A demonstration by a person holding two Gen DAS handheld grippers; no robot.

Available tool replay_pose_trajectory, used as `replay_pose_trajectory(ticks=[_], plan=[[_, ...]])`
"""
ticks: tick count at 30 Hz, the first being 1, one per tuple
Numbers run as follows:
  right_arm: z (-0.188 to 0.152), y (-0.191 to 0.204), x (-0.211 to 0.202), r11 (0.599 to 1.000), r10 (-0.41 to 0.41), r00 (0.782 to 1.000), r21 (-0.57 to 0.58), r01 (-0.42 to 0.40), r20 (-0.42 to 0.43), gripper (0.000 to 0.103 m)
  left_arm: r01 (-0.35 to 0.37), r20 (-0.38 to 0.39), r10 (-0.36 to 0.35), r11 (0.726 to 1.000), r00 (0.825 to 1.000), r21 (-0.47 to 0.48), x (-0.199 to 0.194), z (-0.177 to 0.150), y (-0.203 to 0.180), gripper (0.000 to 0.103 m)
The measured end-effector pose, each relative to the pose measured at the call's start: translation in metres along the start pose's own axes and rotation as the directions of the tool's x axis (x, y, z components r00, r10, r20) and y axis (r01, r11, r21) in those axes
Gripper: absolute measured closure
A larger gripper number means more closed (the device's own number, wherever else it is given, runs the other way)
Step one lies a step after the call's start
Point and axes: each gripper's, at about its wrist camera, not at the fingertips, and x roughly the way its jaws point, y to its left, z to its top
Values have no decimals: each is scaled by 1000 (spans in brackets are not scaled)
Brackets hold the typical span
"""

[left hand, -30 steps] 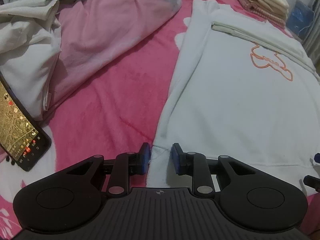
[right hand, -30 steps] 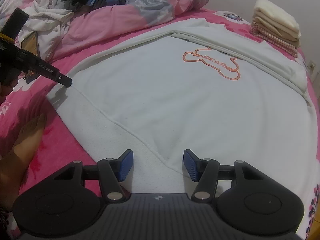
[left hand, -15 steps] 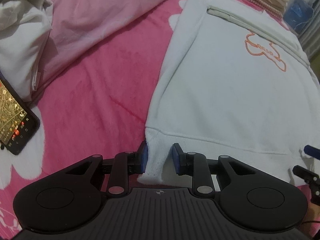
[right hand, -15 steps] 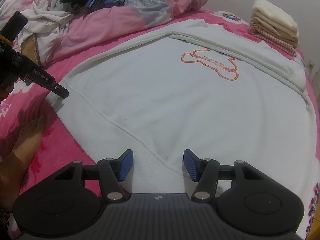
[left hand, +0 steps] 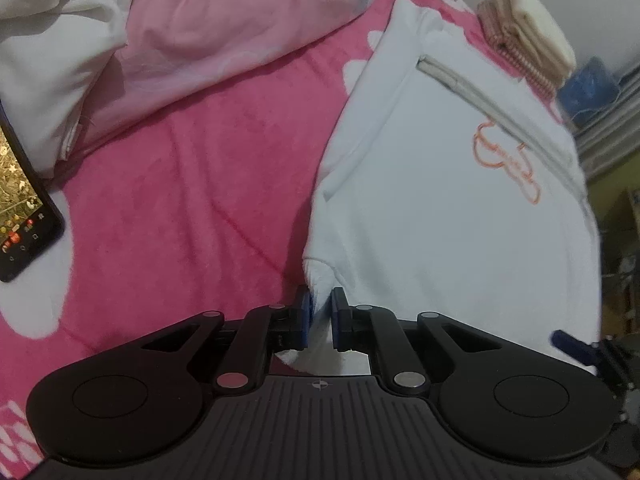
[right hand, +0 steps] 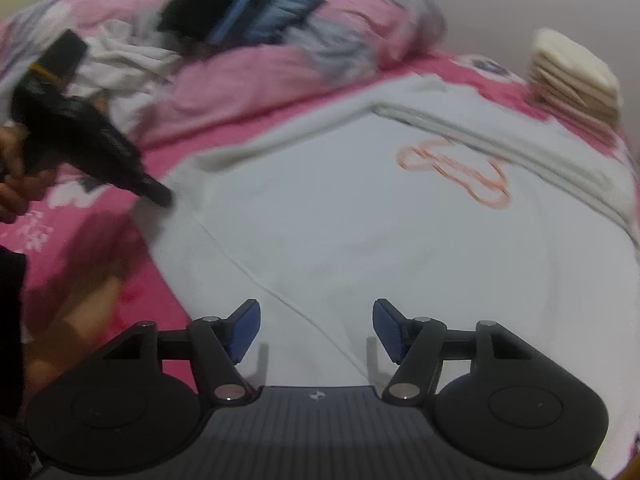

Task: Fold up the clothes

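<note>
The white sweatshirt [left hand: 440, 208] with an orange bear outline [right hand: 460, 168] lies spread flat on the pink bed [left hand: 192, 216], ahead of both claws; the left claw [left hand: 319, 322] is closing, clenched on its hem corner; the right claw [right hand: 316, 330] is opening over the hem, gripping nothing; folded towels [right hand: 572, 76] are stacked beyond.

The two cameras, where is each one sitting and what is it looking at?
Left wrist: on the left tool, looking down its fingers at the sweatshirt corner it is closing on, the pink bed beside it.
Right wrist: on the right tool, jaws opening over the sweatshirt; the person's hand and left tool show.
Both share the sweatshirt and the folded stack.
</note>
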Motion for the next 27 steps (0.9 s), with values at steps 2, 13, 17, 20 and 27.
replay_pose_trajectory(ticks=[2,13,17,20,27], plan=[[8,9,1,998,22,999,-53,-21,24,35,18,0,-18,1000,1000,-5,-3,1,-1,95],[58,55,28,947,265,963,-197,-252,40,31,170,-25,-176,975,984,-146,-7,17,3,95],[66,81,50,922,328,944,-227,-314,26,28,175,-22,-180,975,983,-137,-4,18,-3,95],[64,98,69,925,281,960,-268,-270,5,30,189,-26,-195,971,980,-149,0,18,-5,96],[64,82,97,957,251,967,-142,-254,-40,80,231,-34,-242,954,970,-189,7,19,2,96]])
